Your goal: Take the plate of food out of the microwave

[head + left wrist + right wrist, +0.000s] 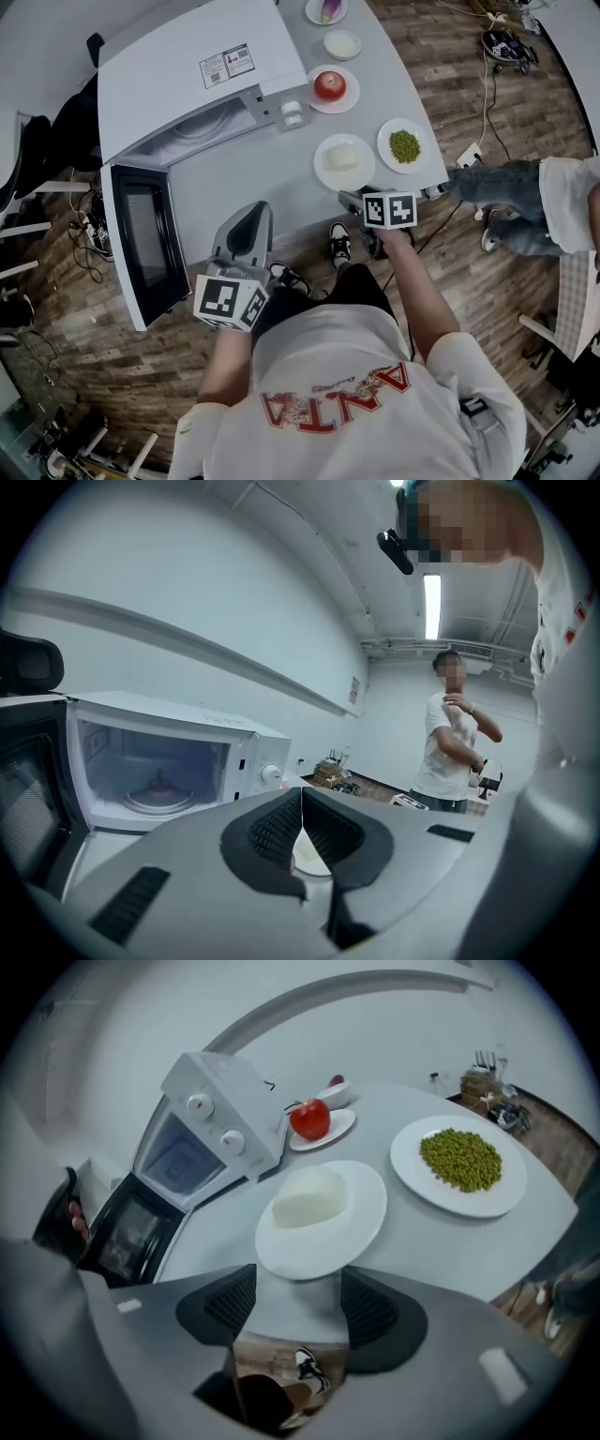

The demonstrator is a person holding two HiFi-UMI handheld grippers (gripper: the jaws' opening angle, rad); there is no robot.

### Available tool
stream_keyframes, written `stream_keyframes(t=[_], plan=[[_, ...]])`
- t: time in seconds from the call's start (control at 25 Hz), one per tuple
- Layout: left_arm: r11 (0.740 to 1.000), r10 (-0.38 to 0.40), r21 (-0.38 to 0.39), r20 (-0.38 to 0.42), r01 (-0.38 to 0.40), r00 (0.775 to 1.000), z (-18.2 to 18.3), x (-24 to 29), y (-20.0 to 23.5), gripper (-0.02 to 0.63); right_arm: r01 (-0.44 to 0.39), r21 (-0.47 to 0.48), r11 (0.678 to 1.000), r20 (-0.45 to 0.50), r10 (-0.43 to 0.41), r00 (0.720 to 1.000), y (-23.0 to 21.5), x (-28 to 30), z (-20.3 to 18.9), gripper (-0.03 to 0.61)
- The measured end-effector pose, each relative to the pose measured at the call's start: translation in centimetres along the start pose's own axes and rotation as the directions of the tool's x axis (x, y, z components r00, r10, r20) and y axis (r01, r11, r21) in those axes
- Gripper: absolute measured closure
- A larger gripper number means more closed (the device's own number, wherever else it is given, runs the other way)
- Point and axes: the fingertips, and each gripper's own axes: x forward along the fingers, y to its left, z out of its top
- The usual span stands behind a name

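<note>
The white plate of pale food (344, 161) rests on the grey table (234, 178), outside the microwave (187, 75). My right gripper (353, 199) sits just at the plate's near rim. In the right gripper view its jaws (298, 1302) stand wide open, with the plate (323, 1218) right ahead of the pads and not touched by them. The microwave's door (145, 244) hangs open to the left, and the cavity holds only its glass turntable (159, 799). My left gripper (253, 214) hovers at the table's front edge, shut (301, 822) on nothing.
A plate of green peas (404, 146) lies right of the food plate. Behind it are a plate with a red apple (330, 86), a small bowl (342, 44) and another dish (326, 9). A person (450, 733) stands beyond the table's right end.
</note>
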Motion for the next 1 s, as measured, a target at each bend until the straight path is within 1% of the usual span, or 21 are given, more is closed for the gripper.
stream_keyframes(t=[0.12,0.2,0.32,0.44,0.48,0.56,0.64,0.72,0.76,0.88,1.0], plan=[[1.0,0.005,0.0,0.003,-0.005,1.0,-0.2,-0.2,0.3,0.603,0.05,-0.115,0.992,-0.046,-0.056,0.997,-0.2,0.3,-0.9,0.325],[1.0,0.007,0.0,0.0,-0.007,1.0,-0.1,-0.3,0.3,0.603,0.074,-0.158,0.985,-0.058,-0.084,0.995,-0.4,0.4,-1.2,0.325],[1.0,0.011,0.0,0.005,-0.011,1.0,-0.1,-0.4,0.5,0.603,0.082,-0.16,0.984,-0.063,-0.094,0.994,-0.5,0.3,-1.4,0.325],[1.0,0.011,0.002,0.013,-0.011,1.0,0.3,-0.5,0.6,0.603,0.075,-0.158,0.985,-0.061,-0.085,0.994,-0.2,-0.1,-1.4,0.327],[1.0,0.011,0.003,0.02,-0.011,1.0,0.5,-0.5,0.7,0.603,0.075,-0.166,0.983,-0.053,-0.085,0.995,0.0,-0.4,-1.2,0.339],[1.0,0.012,0.006,0.035,-0.012,0.999,0.8,-0.6,0.9,0.603,0.088,-0.18,0.98,-0.011,-0.091,0.996,0.5,-1.2,-0.4,0.416],[1.0,0.014,0.009,0.049,-0.014,0.999,1.4,-0.8,1.0,0.603,0.094,-0.195,0.976,0.055,-0.085,0.995,1.5,-2.3,1.0,0.506],[1.0,0.016,0.016,0.067,-0.017,0.998,2.1,-1.0,1.1,0.603,0.081,-0.219,0.972,0.127,-0.054,0.99,3.1,-3.6,2.7,0.555],[1.0,0.017,0.019,0.077,-0.019,0.997,2.5,-1.1,1.2,0.603,0.075,-0.234,0.969,0.162,-0.037,0.986,4.0,-4.3,3.7,0.57],[0.999,0.024,0.022,0.1,-0.027,0.995,3.6,-1.7,1.5,0.603,0.062,-0.284,0.957,0.255,0.013,0.967,6.8,-6.7,6.4,0.575],[0.999,0.033,0.023,0.118,-0.036,0.992,4.7,-2.4,1.8,0.603,0.059,-0.33,0.942,0.35,0.064,0.934,9.6,-9.5,9.1,0.577]])
